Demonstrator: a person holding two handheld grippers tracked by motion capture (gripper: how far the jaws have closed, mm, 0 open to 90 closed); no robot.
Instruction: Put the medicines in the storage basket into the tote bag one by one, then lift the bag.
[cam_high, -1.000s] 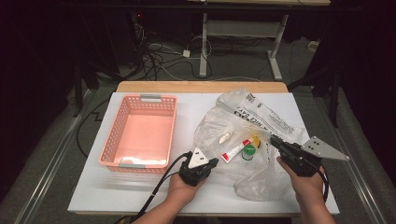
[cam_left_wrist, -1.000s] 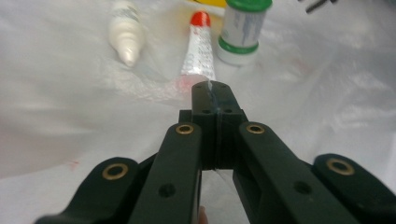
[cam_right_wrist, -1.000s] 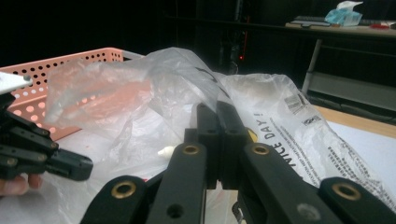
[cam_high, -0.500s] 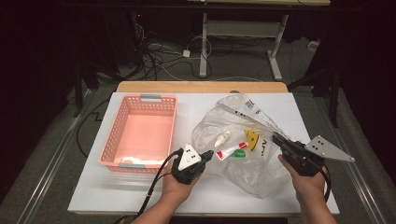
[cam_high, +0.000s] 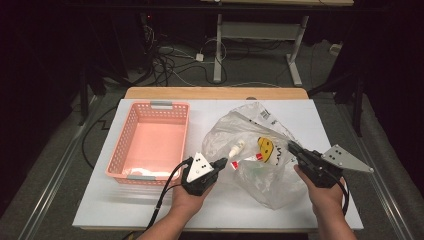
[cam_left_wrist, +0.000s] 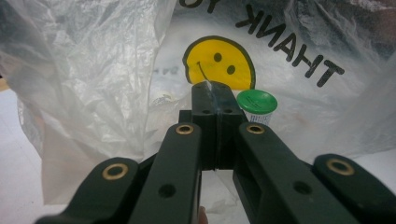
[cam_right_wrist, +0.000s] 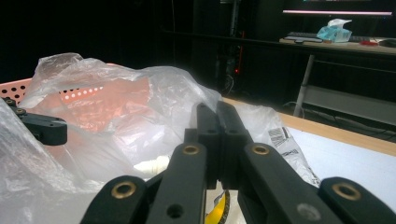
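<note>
A clear plastic bag (cam_high: 250, 135) with a yellow smiley print (cam_high: 265, 147) lies on the white table. Inside it lie a small white bottle (cam_high: 237, 147), a red-and-white tube (cam_high: 247, 159) and a green-capped container (cam_left_wrist: 256, 103). My left gripper (cam_high: 221, 162) is shut on the bag's near-left edge, and a sliver of film shows at its tips (cam_left_wrist: 215, 86). My right gripper (cam_high: 291, 146) is shut on the bag's right edge, its jaws (cam_right_wrist: 215, 108) closed amid the crumpled film. Between the two the bag is held up off the table.
A pink slatted basket (cam_high: 117, 150) stands left of the bag, close to my left hand. The white table top (cam_high: 125, 210) ends in a wooden strip (cam_high: 215, 93) at the back. Beyond are cables and a desk frame on the dark floor.
My left gripper has risen and drawn slightly left with the bag's edge. The bag stands fuller and its contents have shifted. The right gripper has stayed put.
</note>
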